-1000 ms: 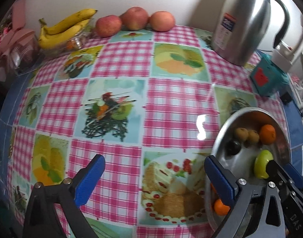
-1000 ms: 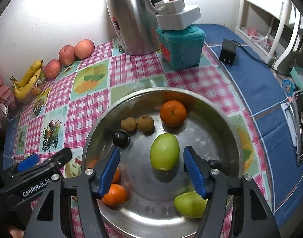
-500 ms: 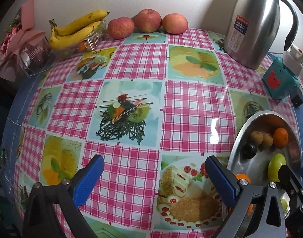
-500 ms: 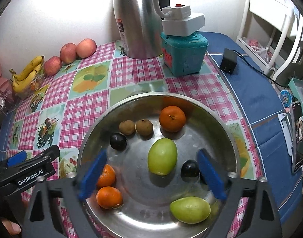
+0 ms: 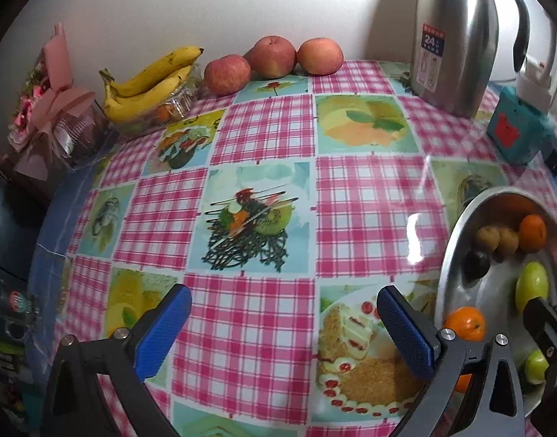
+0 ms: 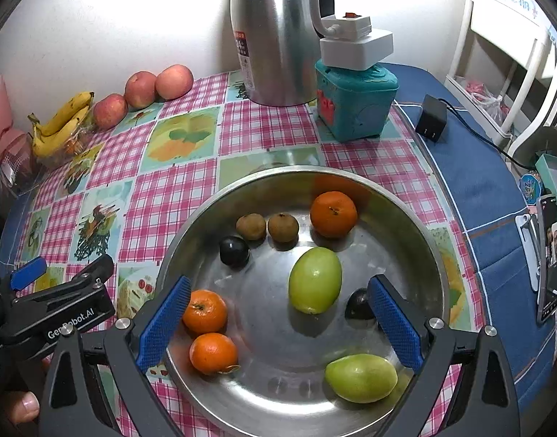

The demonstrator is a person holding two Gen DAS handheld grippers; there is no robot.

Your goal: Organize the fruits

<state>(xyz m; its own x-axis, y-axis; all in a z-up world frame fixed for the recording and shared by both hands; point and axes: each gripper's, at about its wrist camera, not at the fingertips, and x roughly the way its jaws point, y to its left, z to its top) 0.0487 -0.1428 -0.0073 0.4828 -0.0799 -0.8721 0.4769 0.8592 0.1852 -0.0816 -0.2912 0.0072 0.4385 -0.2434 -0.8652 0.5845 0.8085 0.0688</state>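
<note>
Checked tablecloth (image 6: 191, 185) fills most of both views, blue cloth (image 6: 471, 182) on the right side of the right wrist view. Steel basin (image 6: 417, 225) sits lower centre there, at the right edge in the left wrist view (image 5: 457, 225). Steel thermos jug (image 6: 275, 36) stands top centre against the wall, teal box (image 6: 355, 109) just right of it with a white power strip (image 6: 355, 42) on top; black adapter (image 6: 431, 118) further right on the blue cloth. Bananas (image 5: 151, 83) upper left by the wall, three apples (image 5: 273, 56) in a row to their right, pink wrapped bundle (image 5: 49, 109) at far left. In the basin: two green fruits, one centre (image 6: 315, 280), one lower right (image 6: 360, 382); three oranges, one at the far side (image 6: 333, 213), two together lower left (image 6: 205, 311); two brown fruits (image 6: 265, 225) near the far side, a dark plum (image 6: 234, 251) left of them, a second dark plum (image 6: 358, 304) partly hidden behind a blue pad. Right gripper (image 6: 278, 324) over the basin, jaws spread wide, holding nothing; left pad overlaps the near oranges in frame, contact unclear. Left gripper (image 5: 282, 331) over bare tablecloth left of the basin, jaws wide apart, empty.
</note>
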